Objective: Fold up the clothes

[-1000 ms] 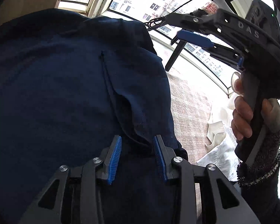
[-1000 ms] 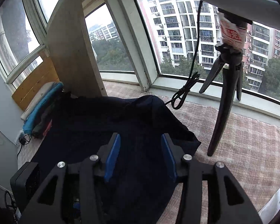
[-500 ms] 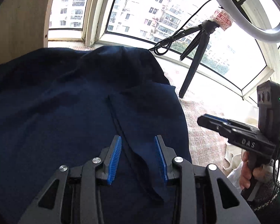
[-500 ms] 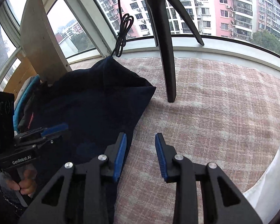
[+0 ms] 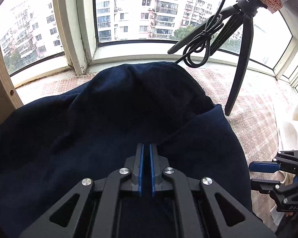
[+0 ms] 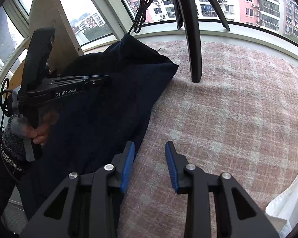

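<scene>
A navy garment point(image 5: 109, 129) lies spread on a pinkish checked rug point(image 6: 228, 109), with a folded flap point(image 5: 198, 138) on its right side. My left gripper point(image 5: 146, 148) rests on the garment with its pads pressed almost together, where the flap's edge meets the tips. The right wrist view shows it as the left gripper point(image 6: 101, 78), held by a hand over the cloth. My right gripper point(image 6: 149, 143) stands open above the rug, its left finger at the garment's right edge, nothing between the pads. It appears as the right gripper point(image 5: 254, 175) at the frame's right edge.
A black tripod leg point(image 6: 194, 49) stands on the rug just beyond the garment's far corner, with a coiled cable point(image 5: 198, 47) hanging by it. White cloth point(image 6: 288, 208) lies at the right. A wooden panel point(image 5: 0, 79) and window sill point(image 5: 129, 57) bound the far side.
My left gripper has gone from open to shut at the flap's edge. My right gripper has swung off the garment, down and to the right, and stays open over the rug.
</scene>
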